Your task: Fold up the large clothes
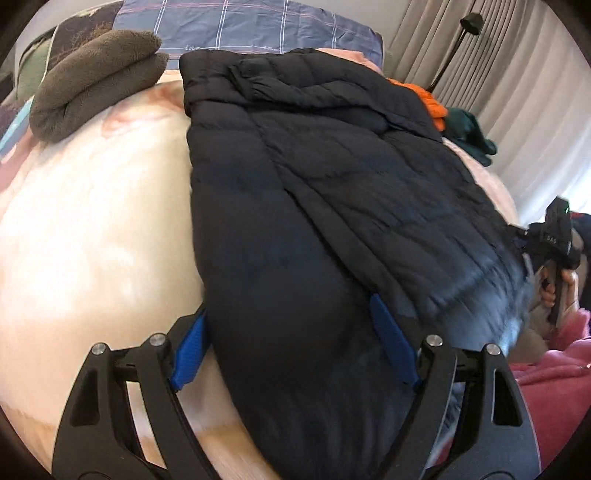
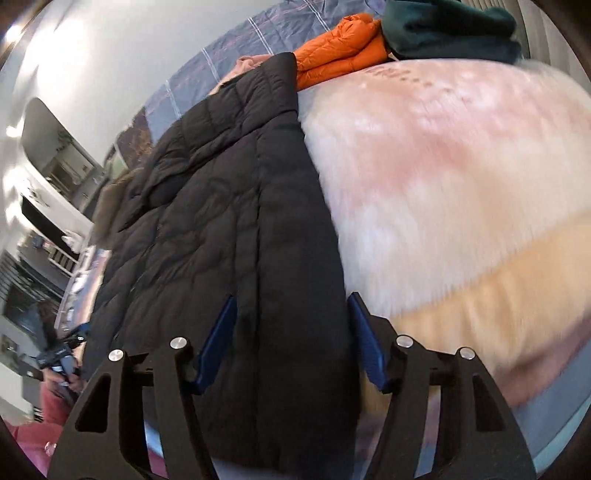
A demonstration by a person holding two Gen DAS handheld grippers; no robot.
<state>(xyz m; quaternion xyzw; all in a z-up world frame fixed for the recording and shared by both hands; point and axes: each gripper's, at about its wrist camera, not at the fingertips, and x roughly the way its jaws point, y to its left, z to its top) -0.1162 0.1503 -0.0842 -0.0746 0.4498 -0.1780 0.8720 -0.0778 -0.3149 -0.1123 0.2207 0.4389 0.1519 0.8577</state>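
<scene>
A large black quilted puffer jacket lies lengthwise on a fluffy pink and cream blanket; it also shows in the right wrist view. My left gripper stands wide open with the jacket's near hem bunched between its blue pads. My right gripper is wide open too, and the jacket's other hem corner lies between its fingers. The right gripper also shows at the far right of the left wrist view, next to the blurred hem.
A folded brown fleece lies at the back left of the bed. An orange puffer and a dark green garment lie by the jacket's collar. A checked blue pillow is behind. Curtains hang at right.
</scene>
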